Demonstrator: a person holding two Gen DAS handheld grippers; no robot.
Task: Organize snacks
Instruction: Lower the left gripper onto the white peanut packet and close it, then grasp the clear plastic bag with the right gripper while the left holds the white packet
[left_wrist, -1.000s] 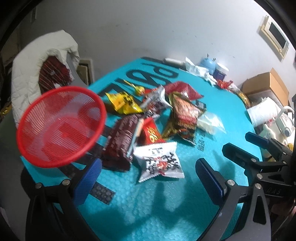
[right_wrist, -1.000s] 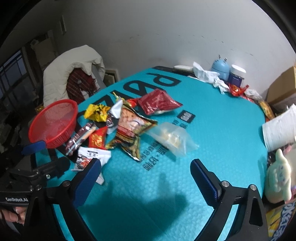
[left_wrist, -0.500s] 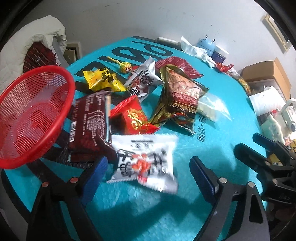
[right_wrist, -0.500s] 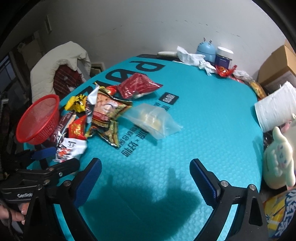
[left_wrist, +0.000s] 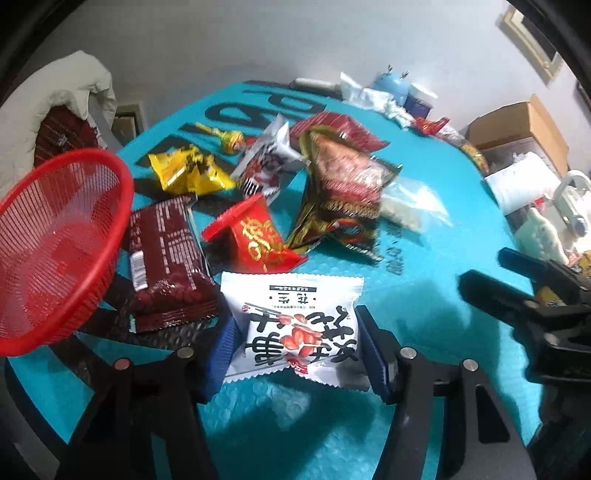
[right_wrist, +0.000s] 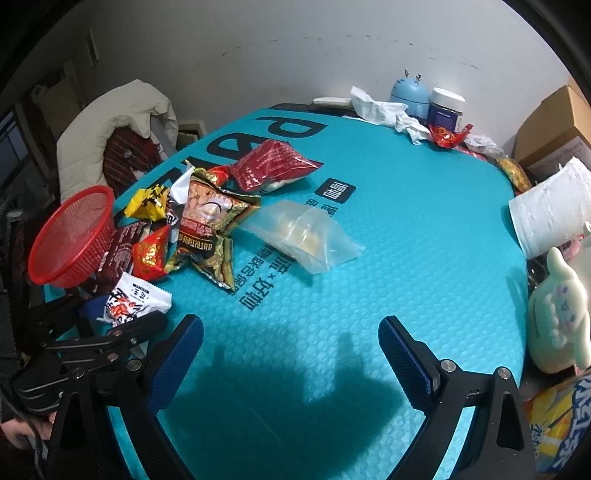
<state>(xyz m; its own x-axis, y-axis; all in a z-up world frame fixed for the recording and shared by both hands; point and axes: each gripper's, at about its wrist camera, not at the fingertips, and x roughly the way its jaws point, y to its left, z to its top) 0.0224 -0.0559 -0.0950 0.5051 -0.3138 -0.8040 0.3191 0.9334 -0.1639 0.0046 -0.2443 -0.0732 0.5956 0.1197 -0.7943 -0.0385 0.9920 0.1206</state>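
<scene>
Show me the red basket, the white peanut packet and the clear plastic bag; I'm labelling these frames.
red basket (left_wrist: 55, 251), left wrist view, on its mesh wall.
white peanut packet (left_wrist: 295, 325), left wrist view, on its printed front.
clear plastic bag (right_wrist: 306, 234), right wrist view, on its middle, over the pale contents.

The red basket (left_wrist: 55, 251) runs off the left edge of the left wrist view, so its far side is unseen. The white snack packet (left_wrist: 295, 328) has both side edges hidden behind the left gripper's blue pads (left_wrist: 221, 354); whether they press it cannot be told. The clear bag (left_wrist: 410, 206) lies partly under the brown peanut bag (left_wrist: 343, 195). Small print on the dark red packet (left_wrist: 162, 258) is too blurred to read. A hand (right_wrist: 22, 435) shows only in part at the right wrist view's lower left corner.
</scene>
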